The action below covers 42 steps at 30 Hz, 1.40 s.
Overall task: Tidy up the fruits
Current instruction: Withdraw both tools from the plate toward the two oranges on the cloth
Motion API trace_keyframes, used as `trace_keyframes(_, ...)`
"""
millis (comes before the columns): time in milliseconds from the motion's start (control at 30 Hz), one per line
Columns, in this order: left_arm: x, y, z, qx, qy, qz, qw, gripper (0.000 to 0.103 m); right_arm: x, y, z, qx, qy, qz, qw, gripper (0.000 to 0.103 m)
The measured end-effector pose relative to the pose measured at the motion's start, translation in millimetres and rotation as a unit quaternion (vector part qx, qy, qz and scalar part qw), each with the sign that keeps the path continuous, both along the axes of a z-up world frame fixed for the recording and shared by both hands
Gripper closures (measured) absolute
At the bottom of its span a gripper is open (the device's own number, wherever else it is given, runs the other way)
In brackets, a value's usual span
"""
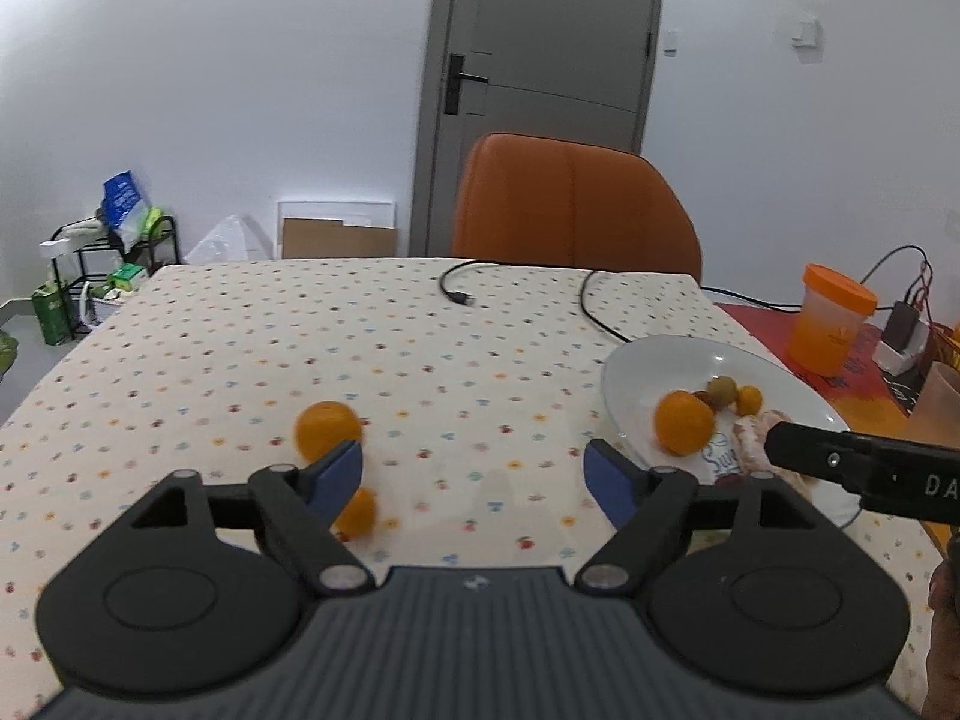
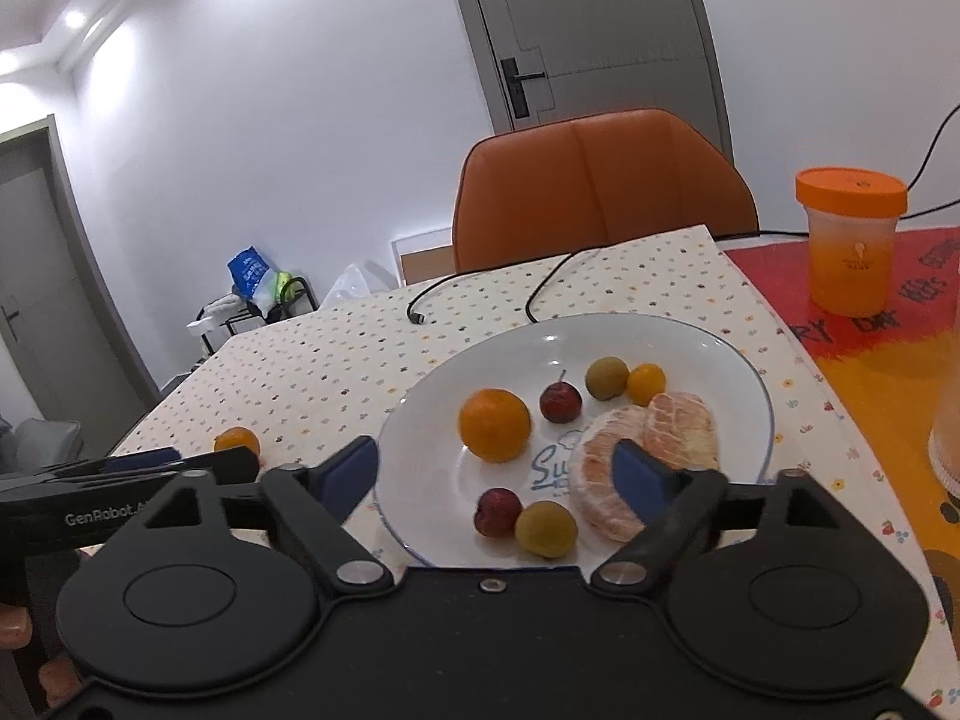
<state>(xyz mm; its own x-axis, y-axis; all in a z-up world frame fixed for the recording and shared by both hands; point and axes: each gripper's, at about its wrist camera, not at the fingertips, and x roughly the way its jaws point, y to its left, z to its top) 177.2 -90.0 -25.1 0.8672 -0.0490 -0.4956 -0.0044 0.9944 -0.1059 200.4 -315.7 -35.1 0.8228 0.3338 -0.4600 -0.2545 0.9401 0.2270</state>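
My left tongs (image 1: pixel 474 468) hung wide open and empty just above the table (image 1: pixel 240 360), one blue pad beside a small orange (image 1: pixel 359 513) and a larger orange (image 1: pixel 328 427) just beyond it. Those two fruits lay loose on the spotted cloth, well apart from the white plate (image 2: pixel 690 336) at the right. My right tongs (image 2: pixel 498 468), also spread open with nothing between them, hovered over the near rim of that plate. On it sat an orange (image 2: pixel 495 425), a peeled pomelo half (image 2: pixel 654 450), two dark red plums (image 2: pixel 561 401), two greenish fruits (image 2: pixel 606 378) and a small yellow one (image 2: pixel 646 383). By my reading, most of the sorting was finished; the two oranges on the cloth remained to be carried across. An orange-lidded cup (image 2: pixel 849 240) and a chair (image 2: pixel 600 192) stood behind.
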Motion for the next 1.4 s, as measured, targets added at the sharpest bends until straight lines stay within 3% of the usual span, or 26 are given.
trace_keyframes(333,-13,29,1,-0.001,-0.008,0.043,0.9990,0.020,-7,28,7,-0.013,-0.013,0.017,1.000,0.000)
trace_keyframes(667,-26,54,2,-0.003,-0.004,0.070,0.9976,0.020,-10,50,10,-0.017,-0.022,0.028,0.999,0.000)
trace_keyframes(900,-33,71,1,-0.005,0.003,0.092,0.9957,0.019,-12,65,9,-0.005,-0.017,0.064,0.998,0.000)
trace_keyframes(1400,-44,101,-3,-0.009,0.008,0.104,0.9945,0.019,-12,104,6,-0.022,-0.010,0.096,0.995,0.000)
